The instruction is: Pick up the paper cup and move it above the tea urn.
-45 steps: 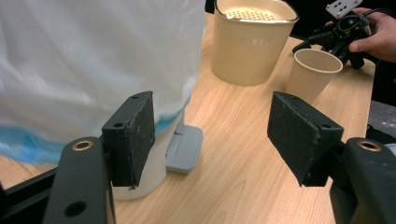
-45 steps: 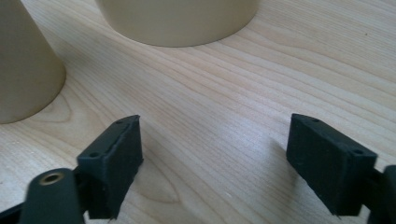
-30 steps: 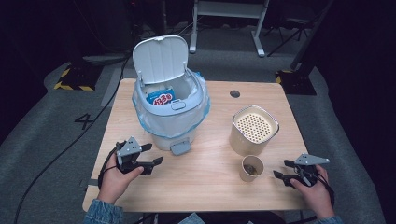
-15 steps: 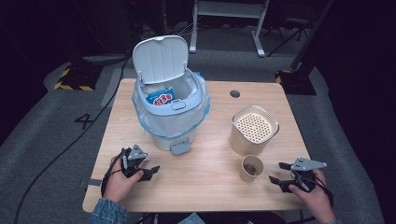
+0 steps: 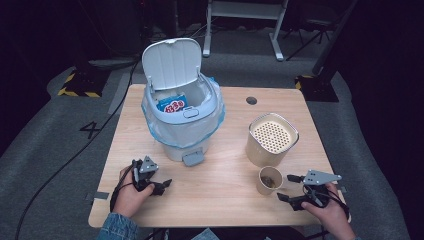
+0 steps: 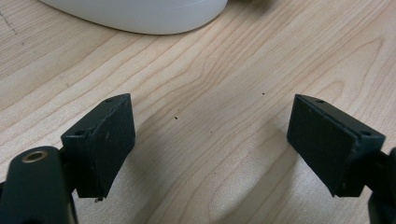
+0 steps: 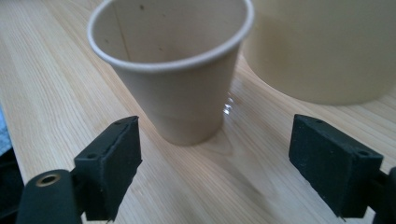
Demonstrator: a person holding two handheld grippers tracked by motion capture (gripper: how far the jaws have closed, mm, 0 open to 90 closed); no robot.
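In the lower right of the high view the right gripper [image 5: 291,187] has just been opening its jaws; they stand apart, pointing at the paper cup [image 5: 270,179] just beside them, with nothing between the pads. The cup stands upright in front of the beige canister [image 5: 271,139]. At lower left, the left gripper [image 5: 161,186] has just been opening too and is empty over the table [image 5: 230,200]

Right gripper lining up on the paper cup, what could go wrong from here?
1. The paper cup holds brown bits and looks light; the right gripper, whose jaws have just been opening with nothing between them, may nudge and tip it.
2. A hard squeeze could crumple its thin wall.
3. The cup stands right beside the beige canister, so one jaw might catch that instead.
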